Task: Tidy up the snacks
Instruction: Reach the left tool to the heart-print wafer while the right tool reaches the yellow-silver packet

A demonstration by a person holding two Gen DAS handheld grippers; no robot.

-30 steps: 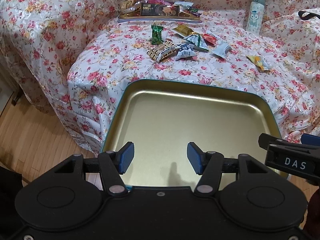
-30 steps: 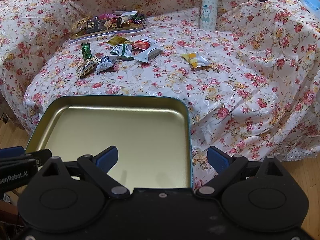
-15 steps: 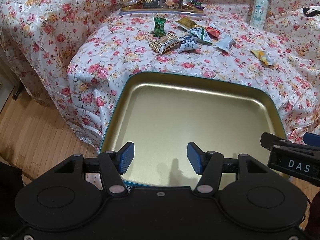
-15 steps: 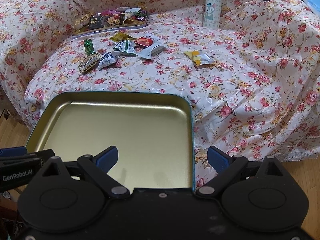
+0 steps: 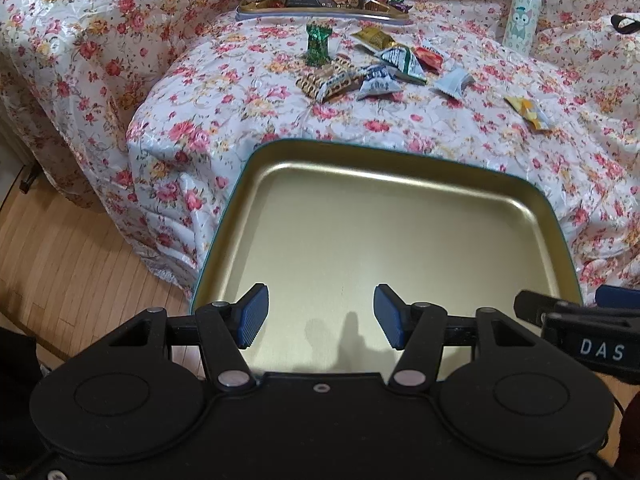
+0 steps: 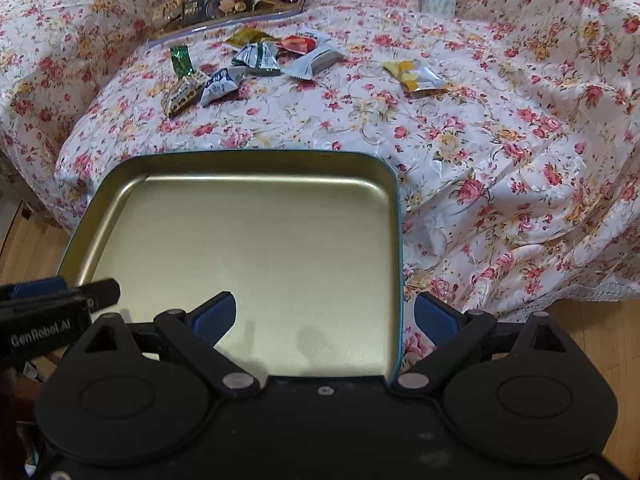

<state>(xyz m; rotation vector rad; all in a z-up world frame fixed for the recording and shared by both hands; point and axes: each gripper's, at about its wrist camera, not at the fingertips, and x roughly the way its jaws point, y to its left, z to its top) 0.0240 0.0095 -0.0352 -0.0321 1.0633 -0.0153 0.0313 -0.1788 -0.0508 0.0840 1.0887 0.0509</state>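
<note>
The left gripper (image 5: 321, 317) has its jaws wide apart, with nothing between the blue pads (image 5: 252, 316). Under and ahead of these jaws is a gold tray (image 5: 400, 176) with a teal rim, and its inside is bare. Its far edge lies on the floral cloth (image 5: 460, 128) that covers the furniture; I cannot tell what carries its near edge, which is hidden behind the gripper body.

The right gripper (image 6: 326, 320) also has its jaws wide apart and holds nothing. Its left pad is over the tray (image 6: 240, 164), its right pad (image 6: 434, 318) is outside the rim, over the hanging cloth (image 6: 500, 160), so the right edge of the tray runs between the jaws. Whether a pad touches the tray I cannot tell.

The loose snacks (image 5: 360, 76) lie on the cloth well ahead of both jaws, beyond the far edge of the tray: a green wrapper (image 5: 318, 44), some brown, white and red packets close together, and a yellow packet (image 6: 416, 76) apart, ahead and to the right. Farther ahead, a second tray (image 5: 320, 14) is full of snacks. A pale bottle (image 5: 520, 20) stands upright, far ahead and to the right of the left jaws. A wood floor (image 5: 80, 264) shows to the left of the left jaws.
</note>
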